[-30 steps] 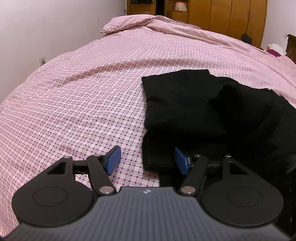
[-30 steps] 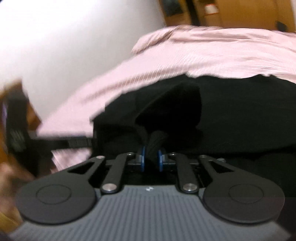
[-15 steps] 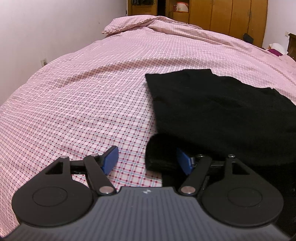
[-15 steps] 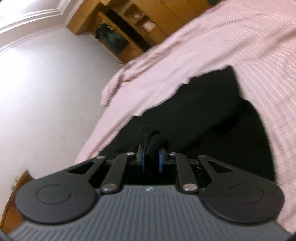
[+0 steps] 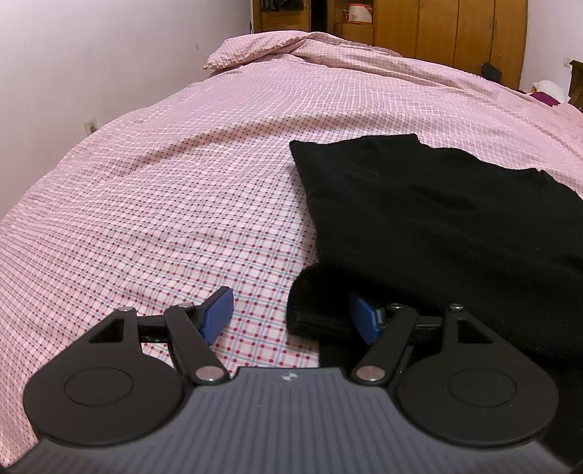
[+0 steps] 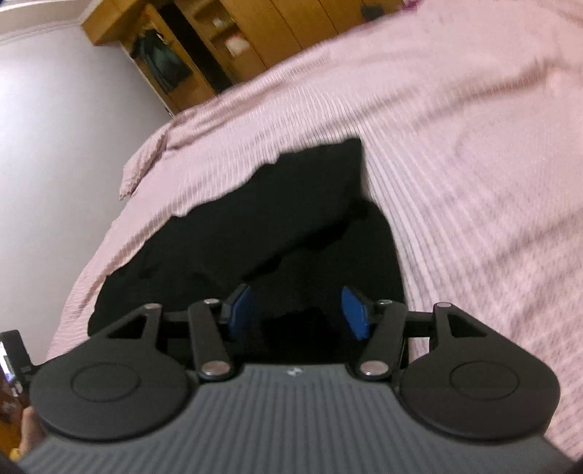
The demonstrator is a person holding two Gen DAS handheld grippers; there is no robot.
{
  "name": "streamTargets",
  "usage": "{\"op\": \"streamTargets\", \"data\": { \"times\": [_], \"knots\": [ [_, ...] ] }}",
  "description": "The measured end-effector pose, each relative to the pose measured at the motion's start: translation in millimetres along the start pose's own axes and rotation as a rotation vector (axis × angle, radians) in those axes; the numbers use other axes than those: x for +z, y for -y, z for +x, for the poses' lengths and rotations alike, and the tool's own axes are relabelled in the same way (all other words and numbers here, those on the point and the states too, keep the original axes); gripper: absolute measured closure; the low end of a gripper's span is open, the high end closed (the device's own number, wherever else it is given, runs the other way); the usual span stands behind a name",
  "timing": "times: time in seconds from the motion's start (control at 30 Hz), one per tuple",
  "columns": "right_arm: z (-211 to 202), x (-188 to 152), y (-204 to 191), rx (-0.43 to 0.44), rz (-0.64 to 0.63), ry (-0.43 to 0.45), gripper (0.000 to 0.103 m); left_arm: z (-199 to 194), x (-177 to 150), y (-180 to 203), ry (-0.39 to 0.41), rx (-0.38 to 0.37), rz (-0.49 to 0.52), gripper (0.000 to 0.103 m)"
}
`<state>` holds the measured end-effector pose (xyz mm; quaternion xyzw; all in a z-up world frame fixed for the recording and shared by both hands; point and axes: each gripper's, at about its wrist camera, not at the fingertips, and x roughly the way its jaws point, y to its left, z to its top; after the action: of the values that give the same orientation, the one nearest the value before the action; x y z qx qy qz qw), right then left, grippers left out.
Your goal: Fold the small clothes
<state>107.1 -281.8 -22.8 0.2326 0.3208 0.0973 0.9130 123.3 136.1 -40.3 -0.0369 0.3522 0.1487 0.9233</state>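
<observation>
The right gripper (image 6: 297, 311), earlier pinched on the black garment (image 5: 437, 218), is now spread; the left gripper (image 5: 291, 315) is held spread at the garment's 7 o'clock corner.

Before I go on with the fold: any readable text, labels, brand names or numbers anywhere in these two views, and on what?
No readable words or numbers in either view.
Small pale emblem on the left gripper body: a mark, too small to read.
Same emblem on the right gripper body: too small to read.
Black garment on the pink checked bedsheet: no label or print visible.
Items on the wooden wardrobe shelves: too small and blurred.
</observation>
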Motion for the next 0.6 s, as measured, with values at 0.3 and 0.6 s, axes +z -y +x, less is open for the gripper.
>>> {"op": "streamTargets", "data": {
  "times": [0.3,0.6],
  "knots": [
    [54,26,-50,0.074,-0.316,-0.018,0.045,-1,1,-1,0.006,0.001,-0.011,0.029],
    [134,27,-69,0.162,-0.494,-0.251,0.049,-3,1,-3,0.034,0.025,-0.022,0.029]
  ]
}}
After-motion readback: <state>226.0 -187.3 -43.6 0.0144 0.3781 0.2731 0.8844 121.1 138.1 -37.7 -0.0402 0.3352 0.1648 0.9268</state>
